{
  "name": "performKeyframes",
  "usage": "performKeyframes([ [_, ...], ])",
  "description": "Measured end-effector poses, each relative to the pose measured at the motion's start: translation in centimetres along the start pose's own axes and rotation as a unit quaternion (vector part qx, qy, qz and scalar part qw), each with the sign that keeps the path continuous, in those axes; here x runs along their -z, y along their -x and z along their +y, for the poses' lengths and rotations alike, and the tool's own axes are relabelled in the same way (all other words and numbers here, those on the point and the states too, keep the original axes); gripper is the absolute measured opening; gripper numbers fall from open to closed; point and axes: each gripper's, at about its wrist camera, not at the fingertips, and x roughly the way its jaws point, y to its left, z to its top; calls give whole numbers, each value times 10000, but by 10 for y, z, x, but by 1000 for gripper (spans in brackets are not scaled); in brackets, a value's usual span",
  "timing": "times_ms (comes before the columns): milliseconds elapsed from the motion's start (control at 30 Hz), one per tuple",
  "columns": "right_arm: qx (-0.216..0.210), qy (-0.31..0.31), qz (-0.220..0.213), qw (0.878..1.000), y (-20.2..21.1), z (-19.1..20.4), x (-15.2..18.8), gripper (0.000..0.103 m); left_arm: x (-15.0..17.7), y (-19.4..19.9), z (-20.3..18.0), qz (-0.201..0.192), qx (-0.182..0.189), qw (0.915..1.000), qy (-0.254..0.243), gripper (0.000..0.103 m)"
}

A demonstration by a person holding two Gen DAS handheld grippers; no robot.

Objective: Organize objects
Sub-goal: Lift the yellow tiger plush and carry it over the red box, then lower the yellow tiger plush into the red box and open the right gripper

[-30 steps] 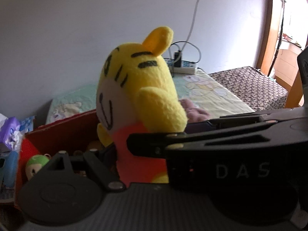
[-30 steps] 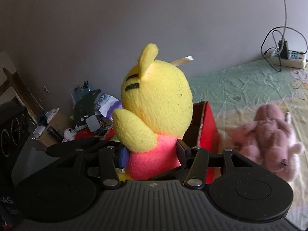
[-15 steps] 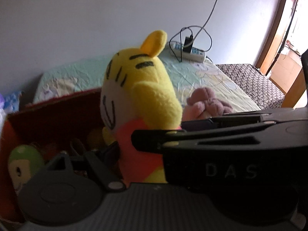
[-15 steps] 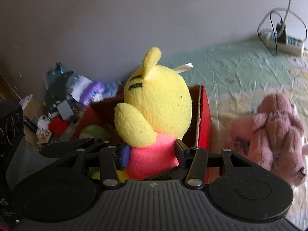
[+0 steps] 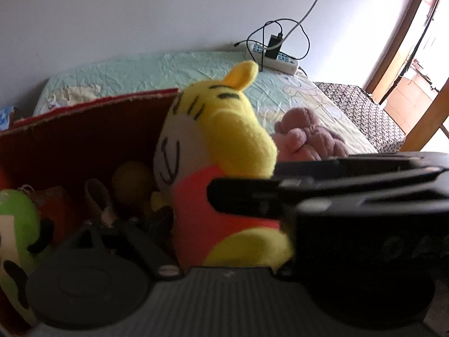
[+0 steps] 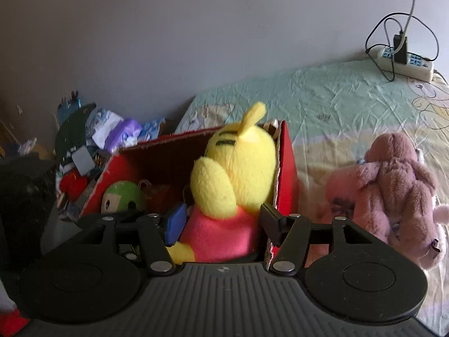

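Left wrist view: the tiger toy [image 5: 213, 151] is lowered into the red box [image 5: 84, 129]; the left hand-held gripper [image 5: 196, 213] is opening around it and should be widened fully before withdrawal.

Right wrist view: the right hand-held gripper [image 6: 221, 221] is likewise opening, the toy between its jaws, pads apparently clear; it should be drawn back without snagging the box wall.

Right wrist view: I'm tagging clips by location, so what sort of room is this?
Probably a bedroom at home: a bed with a printed sheet stands against the wall, a pink plush toy lies on it, and a power strip sits at its far end.
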Motion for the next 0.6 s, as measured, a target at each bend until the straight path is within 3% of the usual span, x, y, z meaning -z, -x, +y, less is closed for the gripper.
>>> performKeyframes([
  [100,-81,-264,-257,9993,4,-7,-1,56,1,-2,-1,8,-29,10000,-6,85],
  [200,-187,-389,-287,9987,2,-10,0,42,1,-4,2,59,25,9999,91,85],
  [400,-61,-361,-78,9993,-11,-9,10,36,2,-14,-4,218,-152,9996,35,85],
  [600,-70,-282,-213,9994,-10,-10,15,33,3,-18,-7,280,-329,9991,-35,87],
])
